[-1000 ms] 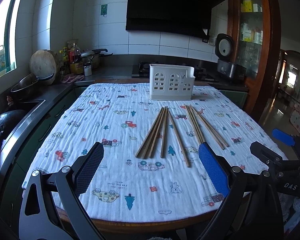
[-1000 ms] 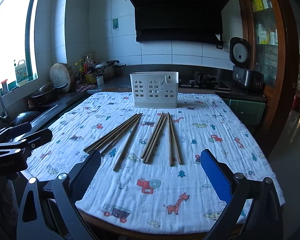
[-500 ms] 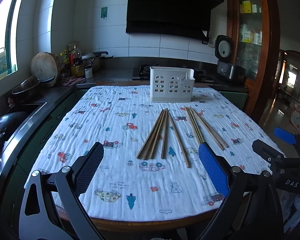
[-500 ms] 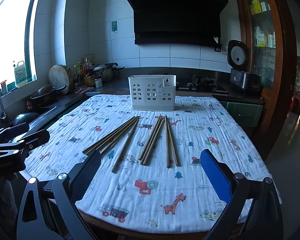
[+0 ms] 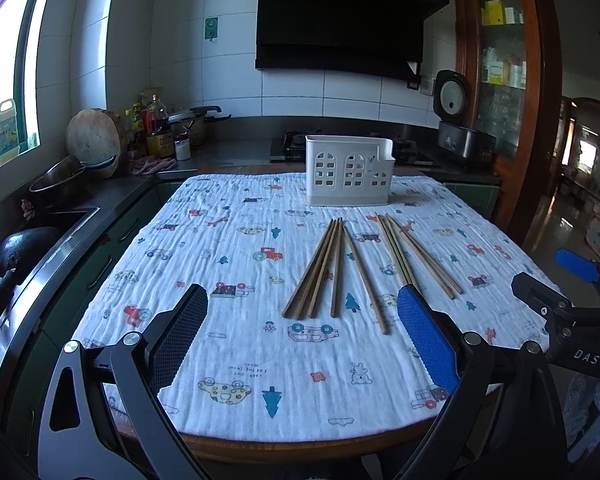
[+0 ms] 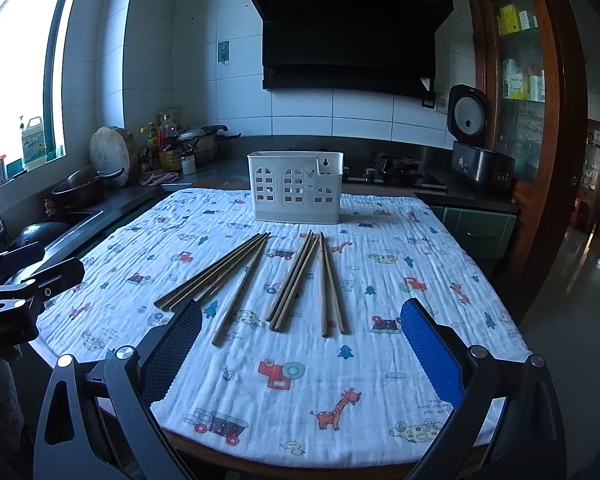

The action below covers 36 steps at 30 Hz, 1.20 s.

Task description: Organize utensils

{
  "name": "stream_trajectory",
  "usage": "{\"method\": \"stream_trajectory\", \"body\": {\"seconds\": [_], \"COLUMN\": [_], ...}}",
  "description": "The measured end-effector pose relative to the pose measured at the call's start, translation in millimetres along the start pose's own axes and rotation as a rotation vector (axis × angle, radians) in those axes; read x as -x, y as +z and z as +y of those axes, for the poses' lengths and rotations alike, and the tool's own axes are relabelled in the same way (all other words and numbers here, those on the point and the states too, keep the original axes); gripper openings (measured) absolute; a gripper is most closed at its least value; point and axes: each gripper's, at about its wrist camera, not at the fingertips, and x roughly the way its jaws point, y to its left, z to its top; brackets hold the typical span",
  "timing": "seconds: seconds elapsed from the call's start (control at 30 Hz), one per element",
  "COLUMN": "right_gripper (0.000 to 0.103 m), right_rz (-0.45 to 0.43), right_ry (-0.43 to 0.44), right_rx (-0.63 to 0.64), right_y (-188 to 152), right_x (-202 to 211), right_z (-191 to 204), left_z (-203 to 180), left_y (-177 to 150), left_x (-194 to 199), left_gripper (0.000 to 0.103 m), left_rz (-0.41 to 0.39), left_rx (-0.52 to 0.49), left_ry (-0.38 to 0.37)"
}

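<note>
Both grippers, left (image 5: 302, 334) and right (image 6: 300, 346), hovered with jaws spread wide, empty. Chopsticks (image 5: 332, 266) lay bunched on the table cloth (image 5: 240, 352) ahead of the jaws, the holder (image 5: 348, 170) beyond. Risk: pinching several sticks, or snagging cloth.

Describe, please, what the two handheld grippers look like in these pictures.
Both look alike: black frames with triangular cut-outs and silver bolts. The left gripper has one dark mesh-textured pad and one blue pad; the right gripper has the same pairing. In the left wrist view, the right gripper's black body bears white lettering, "DAS". No cables or sleeves show.
</note>
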Motion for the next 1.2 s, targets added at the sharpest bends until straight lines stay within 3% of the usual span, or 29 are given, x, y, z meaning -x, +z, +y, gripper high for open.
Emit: {"method": "stream_trajectory", "body": {"seconds": [1.2], "right_gripper": [0.096], "right_rz": [0.027], "right_ry": [-0.001], "right_rx": [0.023], "right_y": [0.1], "right_x": [-13.5], "right_z": [4.3], "left_z": [12.2], "left_y": [-2.3], "left_x": [-14.7], "left_gripper": [0.094], "left_rz": [0.032], "left_rx": [0.017], "left_ry": [0.01]}}
